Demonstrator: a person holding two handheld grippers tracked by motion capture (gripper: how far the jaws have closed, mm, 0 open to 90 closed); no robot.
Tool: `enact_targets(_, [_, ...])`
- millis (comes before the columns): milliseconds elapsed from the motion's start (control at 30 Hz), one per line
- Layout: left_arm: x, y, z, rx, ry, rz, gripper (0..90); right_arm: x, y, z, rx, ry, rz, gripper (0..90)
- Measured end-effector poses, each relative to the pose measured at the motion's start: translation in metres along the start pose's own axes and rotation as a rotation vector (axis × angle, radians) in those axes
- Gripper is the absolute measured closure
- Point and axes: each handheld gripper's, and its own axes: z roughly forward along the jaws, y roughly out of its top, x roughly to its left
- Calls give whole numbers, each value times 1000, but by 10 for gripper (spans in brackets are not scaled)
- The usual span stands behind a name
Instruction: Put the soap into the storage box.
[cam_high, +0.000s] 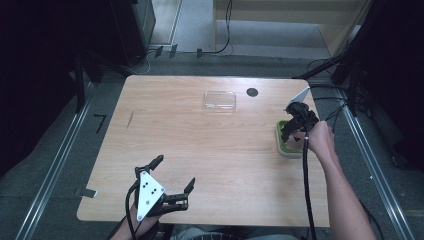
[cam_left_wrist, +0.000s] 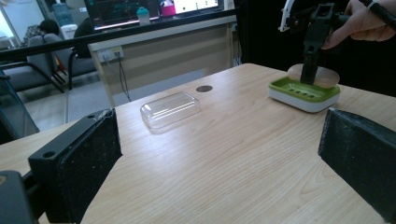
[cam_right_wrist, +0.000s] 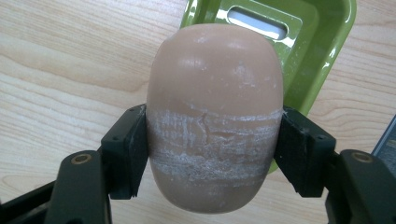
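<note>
The soap bar (cam_right_wrist: 215, 116) is clamped in the right claw (cam_right_wrist: 215, 158) over the green dish (cam_right_wrist: 322, 42); the left claw (cam_high: 175, 175) gapes wide.

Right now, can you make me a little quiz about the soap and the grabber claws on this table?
1. True or false: the right gripper is shut on the soap.
2. What colour is the soap dish?
3. The clear lid lies: A) on the dish, B) alone on the table, C) in the left gripper.

Key: 1 true. 2 green with a white base. 3 B; the left gripper's jaws stand open with nothing between them.
</note>
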Motion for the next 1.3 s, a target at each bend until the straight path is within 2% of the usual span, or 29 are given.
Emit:
enact_targets(867, [0,0,0,2,2,-3,0,-9,13,12,-3,12,60,335])
enact_targets(1033, [0,0,0,1,0,-3,0,-13,15,16,2,17,64,335])
enact_targets(1300, [0,0,0,1,1,-3,0,-10,18,20,11,16,61,335])
